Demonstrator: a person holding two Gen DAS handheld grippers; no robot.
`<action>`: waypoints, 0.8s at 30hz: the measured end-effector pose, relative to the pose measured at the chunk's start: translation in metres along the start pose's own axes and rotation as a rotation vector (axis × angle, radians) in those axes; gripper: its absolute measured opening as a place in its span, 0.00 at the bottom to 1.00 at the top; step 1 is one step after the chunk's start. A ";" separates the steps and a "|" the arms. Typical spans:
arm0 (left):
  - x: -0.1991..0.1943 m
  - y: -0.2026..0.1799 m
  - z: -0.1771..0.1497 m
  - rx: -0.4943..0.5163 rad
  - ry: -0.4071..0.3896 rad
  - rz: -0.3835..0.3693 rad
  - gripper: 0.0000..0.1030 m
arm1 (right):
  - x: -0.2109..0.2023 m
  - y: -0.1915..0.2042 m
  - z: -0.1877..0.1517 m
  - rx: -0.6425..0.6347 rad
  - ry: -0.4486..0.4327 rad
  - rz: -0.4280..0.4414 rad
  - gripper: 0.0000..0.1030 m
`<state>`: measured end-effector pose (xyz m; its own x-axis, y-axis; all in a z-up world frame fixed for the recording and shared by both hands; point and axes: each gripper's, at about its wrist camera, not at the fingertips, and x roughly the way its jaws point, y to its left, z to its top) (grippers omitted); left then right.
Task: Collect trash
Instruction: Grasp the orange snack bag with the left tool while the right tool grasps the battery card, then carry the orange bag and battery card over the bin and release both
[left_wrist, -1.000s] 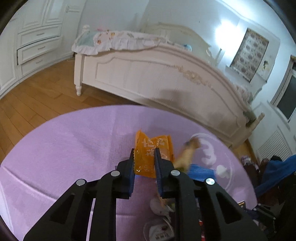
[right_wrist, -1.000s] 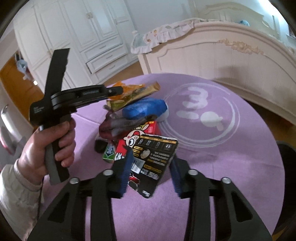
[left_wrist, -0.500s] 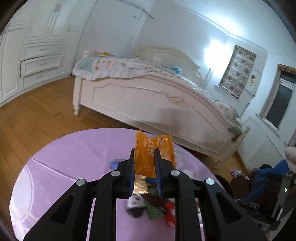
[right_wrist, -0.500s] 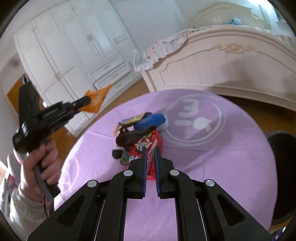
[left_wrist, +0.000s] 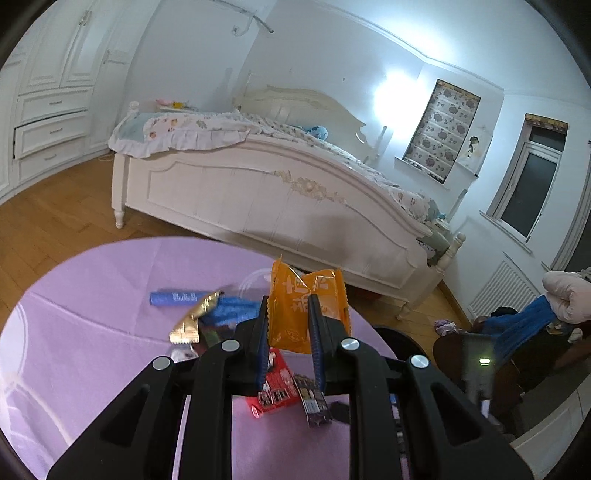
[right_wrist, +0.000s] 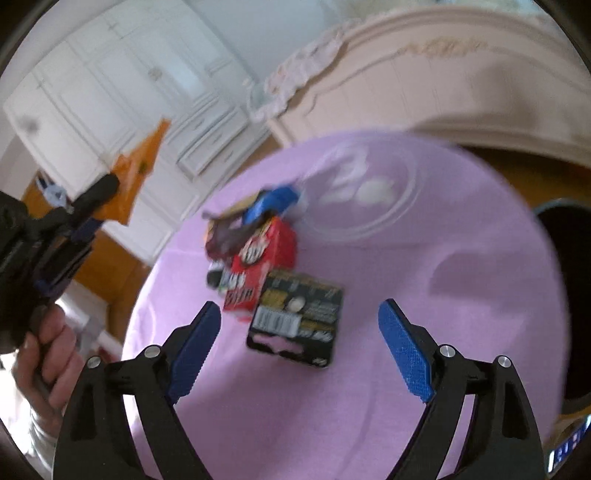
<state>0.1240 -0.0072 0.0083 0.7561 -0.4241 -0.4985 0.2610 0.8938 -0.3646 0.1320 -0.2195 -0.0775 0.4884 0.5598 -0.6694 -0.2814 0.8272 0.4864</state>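
Observation:
My left gripper (left_wrist: 288, 317) is shut on an orange snack wrapper (left_wrist: 303, 295) and holds it up above the round purple table (left_wrist: 92, 332). The same gripper and wrapper (right_wrist: 136, 173) show at the left of the right wrist view. My right gripper (right_wrist: 299, 339) is open and empty, just above a black packet (right_wrist: 295, 332) lying on the table. Behind the packet is a pile of trash: a red snack bag (right_wrist: 262, 258), a blue wrapper (right_wrist: 273, 199) and dark wrappers. In the left wrist view the pile shows a gold wrapper (left_wrist: 192, 321) and a blue tube (left_wrist: 177, 297).
A dark bin (right_wrist: 569, 258) stands off the table's right edge; it also shows in the left wrist view (left_wrist: 395, 339). A white bed (left_wrist: 258, 192) stands beyond the table. White cupboards (right_wrist: 110, 92) line the wall. The floor is wood.
My right gripper has opened and the black packet it held now lies on the table. My left gripper has kept its hold on the orange wrapper and shifted its view toward the pile.

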 end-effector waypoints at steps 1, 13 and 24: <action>0.001 0.002 -0.003 -0.006 0.008 0.002 0.19 | 0.009 0.003 -0.001 -0.019 0.021 -0.018 0.83; -0.003 -0.004 -0.026 0.002 0.046 0.002 0.19 | -0.003 0.019 -0.008 -0.120 0.012 -0.033 0.26; 0.002 -0.012 -0.035 -0.004 0.064 -0.008 0.19 | -0.007 0.004 -0.007 -0.132 0.013 -0.188 0.75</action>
<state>0.1016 -0.0242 -0.0158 0.7144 -0.4393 -0.5447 0.2642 0.8901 -0.3714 0.1219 -0.2200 -0.0752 0.5320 0.3947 -0.7492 -0.2920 0.9160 0.2752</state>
